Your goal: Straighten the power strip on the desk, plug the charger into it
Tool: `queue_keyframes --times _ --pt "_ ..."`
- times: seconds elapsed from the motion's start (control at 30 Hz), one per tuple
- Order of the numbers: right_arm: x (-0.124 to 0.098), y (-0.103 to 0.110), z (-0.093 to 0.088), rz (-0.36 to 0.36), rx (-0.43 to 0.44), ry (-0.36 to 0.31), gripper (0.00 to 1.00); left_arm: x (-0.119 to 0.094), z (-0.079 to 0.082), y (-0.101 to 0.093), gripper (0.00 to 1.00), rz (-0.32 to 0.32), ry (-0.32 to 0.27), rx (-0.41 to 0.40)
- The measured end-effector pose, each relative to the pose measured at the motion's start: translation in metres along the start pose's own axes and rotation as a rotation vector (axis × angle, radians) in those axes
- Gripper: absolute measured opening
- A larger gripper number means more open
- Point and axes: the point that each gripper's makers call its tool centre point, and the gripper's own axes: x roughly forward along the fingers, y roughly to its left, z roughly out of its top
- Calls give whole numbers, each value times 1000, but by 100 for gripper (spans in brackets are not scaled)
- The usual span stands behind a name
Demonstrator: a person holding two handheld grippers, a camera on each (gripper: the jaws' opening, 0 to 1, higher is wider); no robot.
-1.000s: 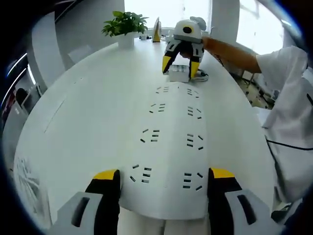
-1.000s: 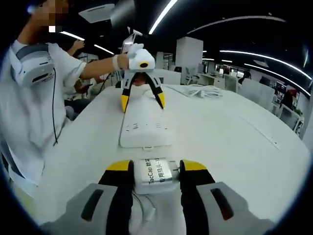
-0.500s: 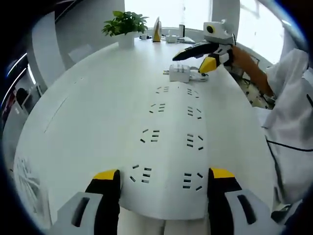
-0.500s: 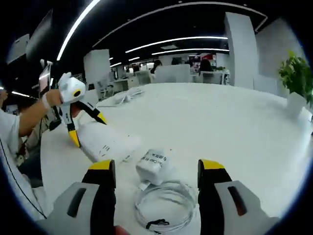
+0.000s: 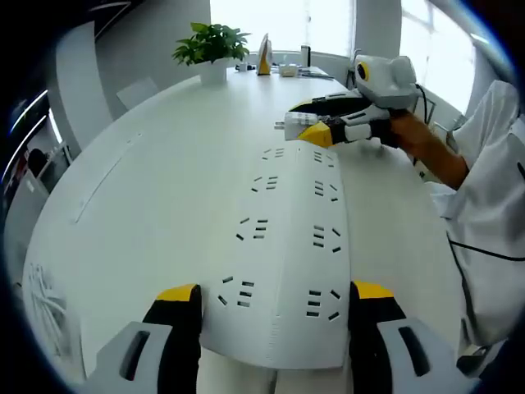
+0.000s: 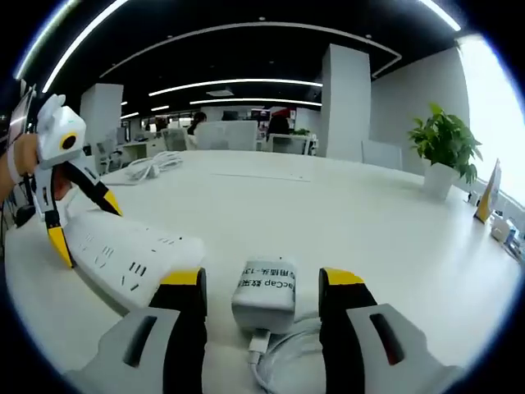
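Right gripper view — charger between open jaws, seemingly

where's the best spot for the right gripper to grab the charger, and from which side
Grip the charger across its two flat side faces, coming in from the cable end, probably as the right gripper is lined up now. The block lies flat on the desk between the open jaws, label up, with its cable trailing back towards the gripper. That would leave the far end free to face the power strip.
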Motion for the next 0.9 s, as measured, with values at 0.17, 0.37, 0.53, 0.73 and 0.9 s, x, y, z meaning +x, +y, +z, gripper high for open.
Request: queue_keyframes --times 0.17,0.37,0.53,0.73,0.9 --pt "1 -1 -4 -45 -29 22 48 1 1 -5 73 0 -3 1" --pt "1 2 -5 -36 -47 26 37 1 2 -8 73 0 -8 0" --pt "-1 -2 -4 -22 -62 7 30 1 2 -10 73 2 -12 -1" --pt "-4 5 -6 95 -118 28 29 2 3 -10 73 2 -14 -1" --pt "-8 16 -9 276 -171 41 29 2 3 -9 73 3 -18 -3"
